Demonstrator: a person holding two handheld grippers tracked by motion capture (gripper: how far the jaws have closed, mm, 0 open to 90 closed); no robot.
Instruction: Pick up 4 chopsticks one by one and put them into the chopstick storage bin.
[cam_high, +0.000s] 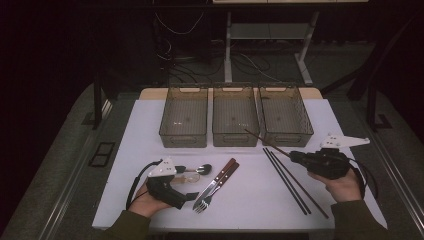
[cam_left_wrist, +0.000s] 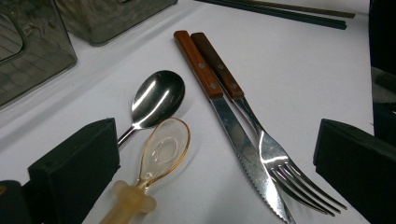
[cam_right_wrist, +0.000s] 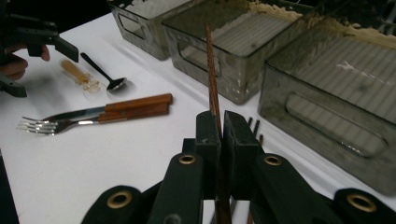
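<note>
My right gripper (cam_right_wrist: 218, 128) has its jaws clamped on a brown chopstick (cam_right_wrist: 212, 74), which sticks out past the pads toward the bins. In the high view that gripper (cam_high: 295, 157) sits at the table's right side, with the chopstick (cam_high: 265, 141) slanting up off the white table (cam_high: 150, 120) toward the right-hand bin (cam_high: 286, 116). Three more chopsticks (cam_high: 290, 180) lie flat just beside it. My left gripper (cam_high: 192, 197) rests low at the near left, jaws spread wide with nothing between them; ahead of it lie a clear amber spoon (cam_left_wrist: 161, 151), a metal spoon (cam_left_wrist: 156, 98), a knife (cam_left_wrist: 224, 116) and a fork (cam_left_wrist: 266, 144), side by side. Farther back stand the middle bin (cam_high: 235, 120) and left bin (cam_high: 184, 122).
</note>
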